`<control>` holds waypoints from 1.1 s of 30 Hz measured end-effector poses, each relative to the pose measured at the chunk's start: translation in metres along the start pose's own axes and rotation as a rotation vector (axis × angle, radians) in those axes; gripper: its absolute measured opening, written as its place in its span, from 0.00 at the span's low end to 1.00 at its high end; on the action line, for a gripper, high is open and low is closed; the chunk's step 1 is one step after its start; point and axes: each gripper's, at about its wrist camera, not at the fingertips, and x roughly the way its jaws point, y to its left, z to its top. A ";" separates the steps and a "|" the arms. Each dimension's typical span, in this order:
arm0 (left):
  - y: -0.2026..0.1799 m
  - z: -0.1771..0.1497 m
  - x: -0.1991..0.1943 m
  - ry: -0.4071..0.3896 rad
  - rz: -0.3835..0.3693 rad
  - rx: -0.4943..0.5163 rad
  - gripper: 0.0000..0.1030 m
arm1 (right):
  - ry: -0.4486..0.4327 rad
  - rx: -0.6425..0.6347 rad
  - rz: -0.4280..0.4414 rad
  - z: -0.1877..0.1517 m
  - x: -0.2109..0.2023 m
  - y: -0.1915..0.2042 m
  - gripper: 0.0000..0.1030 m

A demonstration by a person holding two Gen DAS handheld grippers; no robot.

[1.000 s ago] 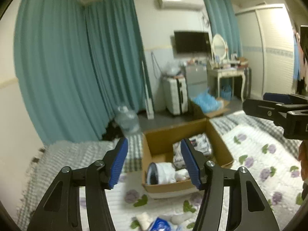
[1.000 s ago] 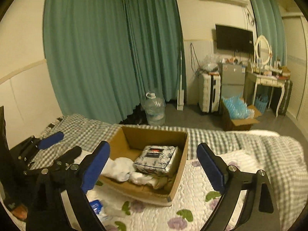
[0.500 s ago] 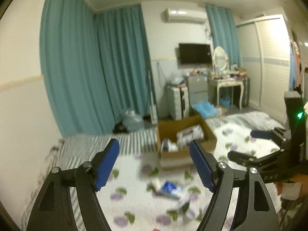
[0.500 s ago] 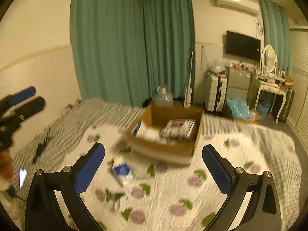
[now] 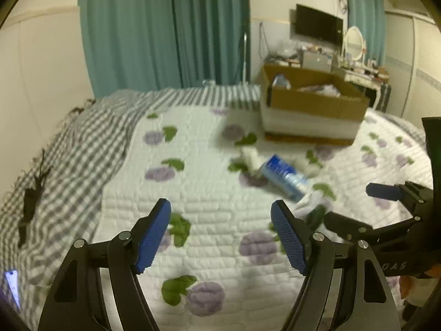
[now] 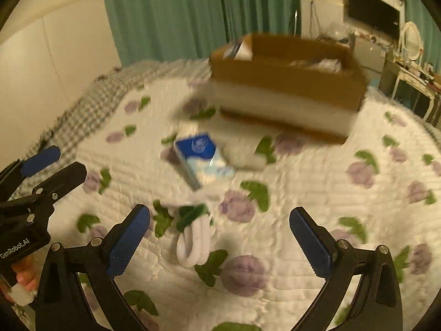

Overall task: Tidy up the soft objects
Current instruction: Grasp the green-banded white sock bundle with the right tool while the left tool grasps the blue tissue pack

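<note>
A cardboard box (image 5: pixel 311 102) (image 6: pixel 284 74) holding soft items stands on the flowered quilt (image 5: pixel 209 193). In front of it lie a blue and white tissue pack (image 5: pixel 284 176) (image 6: pixel 201 160), white rolled socks (image 5: pixel 252 157) (image 6: pixel 245 151) and a white folded sock (image 6: pixel 193 240). My left gripper (image 5: pixel 220 237) is open and empty above the quilt, left of the tissue pack. My right gripper (image 6: pixel 220 242) is open and empty, with the white folded sock between its jaws; it also shows in the left wrist view (image 5: pixel 383 193).
A grey checked blanket (image 5: pixel 63 160) covers the left side of the bed. Teal curtains (image 5: pixel 165 27), a wall TV (image 5: pixel 319 24) and a dressing table (image 5: pixel 361 74) stand behind. A dark object (image 5: pixel 30 201) lies on the blanket at left.
Both grippers have pulled back from the box and tilted down toward the quilt. The loose items in front of the box now fill the middle of both views.
</note>
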 end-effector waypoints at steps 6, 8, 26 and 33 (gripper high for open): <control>0.008 -0.010 0.016 0.024 0.037 0.029 0.74 | 0.059 -0.026 0.016 -0.005 0.049 0.010 0.96; 0.010 -0.012 0.021 0.040 0.025 0.019 0.74 | 0.067 -0.035 0.015 -0.004 0.060 0.010 0.93; -0.027 -0.009 0.036 0.071 -0.033 0.069 0.74 | 0.005 -0.047 0.049 0.010 0.033 -0.009 0.38; -0.065 0.002 0.064 0.105 -0.114 0.077 0.74 | -0.028 0.042 -0.039 0.022 0.025 -0.056 0.33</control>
